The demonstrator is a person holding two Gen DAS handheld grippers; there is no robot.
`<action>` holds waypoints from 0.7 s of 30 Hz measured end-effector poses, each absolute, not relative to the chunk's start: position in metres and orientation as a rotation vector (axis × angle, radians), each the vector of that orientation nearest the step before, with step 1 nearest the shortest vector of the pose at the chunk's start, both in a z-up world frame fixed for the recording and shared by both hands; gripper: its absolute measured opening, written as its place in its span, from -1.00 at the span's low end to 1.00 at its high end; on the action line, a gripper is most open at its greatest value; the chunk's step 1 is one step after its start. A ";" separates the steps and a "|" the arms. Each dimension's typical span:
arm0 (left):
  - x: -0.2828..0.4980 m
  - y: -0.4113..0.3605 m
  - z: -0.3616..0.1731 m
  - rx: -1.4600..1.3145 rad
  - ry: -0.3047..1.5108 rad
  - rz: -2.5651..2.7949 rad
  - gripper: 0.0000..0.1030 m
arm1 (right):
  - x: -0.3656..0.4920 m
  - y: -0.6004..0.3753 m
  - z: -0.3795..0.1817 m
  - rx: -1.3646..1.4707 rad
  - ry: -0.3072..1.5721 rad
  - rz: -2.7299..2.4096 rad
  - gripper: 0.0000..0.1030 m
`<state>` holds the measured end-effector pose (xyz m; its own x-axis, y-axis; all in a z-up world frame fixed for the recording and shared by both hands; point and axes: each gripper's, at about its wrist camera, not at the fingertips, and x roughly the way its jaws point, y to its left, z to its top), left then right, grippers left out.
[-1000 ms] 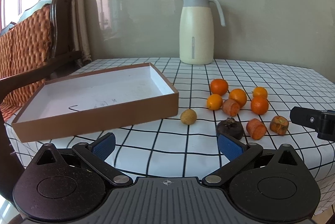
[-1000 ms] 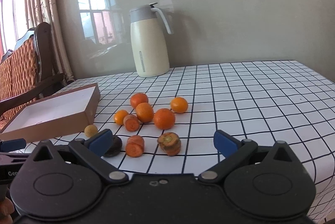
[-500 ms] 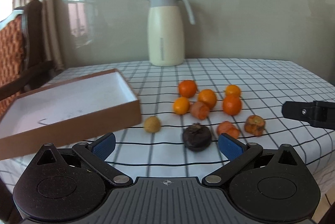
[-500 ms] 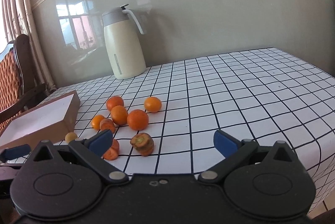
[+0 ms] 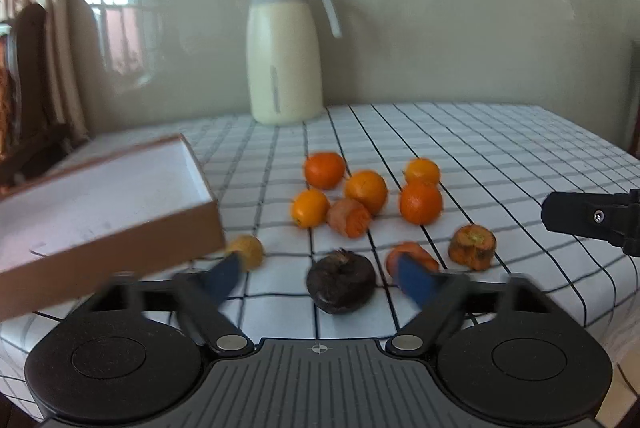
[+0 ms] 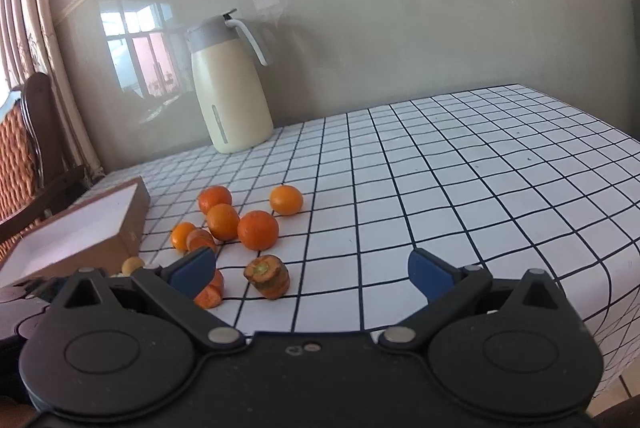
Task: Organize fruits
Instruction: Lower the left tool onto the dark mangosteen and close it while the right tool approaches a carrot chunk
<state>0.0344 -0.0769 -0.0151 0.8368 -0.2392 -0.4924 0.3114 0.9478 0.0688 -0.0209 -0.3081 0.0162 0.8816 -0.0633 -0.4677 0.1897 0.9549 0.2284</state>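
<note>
Several oranges (image 5: 420, 201) (image 6: 258, 230) lie in a cluster on the checked tablecloth with carrot chunks (image 5: 472, 247) (image 6: 268, 276), a small yellowish fruit (image 5: 248, 250) and a dark round fruit (image 5: 341, 283). A brown box with a white inside (image 5: 100, 203) (image 6: 80, 232) stands to their left. My left gripper (image 5: 320, 274) is open and empty, with the dark fruit between its fingers. My right gripper (image 6: 310, 270) is open and empty, just right of a carrot chunk; one of its fingers shows at the right of the left wrist view (image 5: 588, 218).
A cream thermos jug (image 5: 282, 55) (image 6: 228, 87) stands at the back by the wall. A wooden chair (image 6: 28, 155) is at the far left. The table's front edge (image 6: 600, 312) drops away on the right.
My left gripper has swung right and forward, so the dark fruit now sits between its fingers and the box has slid left. The right gripper has also turned right.
</note>
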 end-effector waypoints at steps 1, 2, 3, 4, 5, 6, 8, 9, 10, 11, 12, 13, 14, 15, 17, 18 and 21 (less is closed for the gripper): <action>0.036 -0.077 -0.017 0.141 0.515 -0.293 0.47 | -0.021 -0.308 0.016 0.275 0.479 -0.136 0.89; 0.037 -0.077 -0.018 0.136 0.519 -0.293 0.47 | -0.020 -0.309 0.016 0.280 0.480 -0.135 0.89; 0.037 -0.077 -0.019 0.133 0.521 -0.295 0.47 | -0.021 -0.309 0.016 0.285 0.479 -0.135 0.89; 0.037 -0.077 -0.020 0.133 0.521 -0.298 0.47 | -0.021 -0.309 0.015 0.286 0.477 -0.136 0.89; 0.037 -0.078 -0.020 0.135 0.517 -0.300 0.47 | -0.020 -0.309 0.015 0.283 0.478 -0.139 0.89; 0.037 -0.078 -0.020 0.139 0.516 -0.302 0.47 | -0.020 -0.309 0.015 0.279 0.480 -0.140 0.89; 0.038 -0.079 -0.021 0.137 0.519 -0.307 0.34 | -0.018 -0.308 0.014 0.272 0.487 -0.145 0.89; 0.039 -0.079 -0.023 0.134 0.529 -0.309 0.18 | -0.018 -0.307 0.014 0.269 0.488 -0.148 0.89; 0.041 -0.079 -0.024 0.130 0.542 -0.312 0.12 | -0.018 -0.307 0.014 0.267 0.488 -0.150 0.89; 0.042 -0.079 -0.026 0.126 0.552 -0.312 0.11 | -0.017 -0.307 0.014 0.264 0.490 -0.154 0.89; 0.042 -0.079 -0.027 0.123 0.556 -0.313 0.08 | -0.017 -0.307 0.014 0.262 0.492 -0.156 0.89; 0.042 -0.079 -0.028 0.123 0.558 -0.313 0.04 | -0.017 -0.307 0.014 0.262 0.494 -0.157 0.89; 0.042 -0.080 -0.028 0.125 0.558 -0.316 0.02 | -0.016 -0.308 0.014 0.264 0.496 -0.159 0.89; 0.043 -0.080 -0.029 0.129 0.558 -0.319 -0.02 | -0.016 -0.308 0.014 0.267 0.498 -0.160 0.89; 0.043 -0.082 -0.030 0.128 0.564 -0.325 -0.08 | -0.015 -0.309 0.013 0.268 0.502 -0.162 0.89; 0.043 -0.082 -0.031 0.127 0.563 -0.325 -0.10 | -0.015 -0.308 0.013 0.268 0.503 -0.162 0.89; 0.043 -0.082 -0.031 0.122 0.563 -0.325 -0.11 | -0.015 -0.309 0.013 0.267 0.504 -0.161 0.89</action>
<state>0.0430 -0.0822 -0.0311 0.7960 -0.2690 -0.5423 0.3351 0.9419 0.0246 -0.0148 -0.3087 0.0135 0.8642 -0.0866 -0.4957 0.2174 0.9526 0.2126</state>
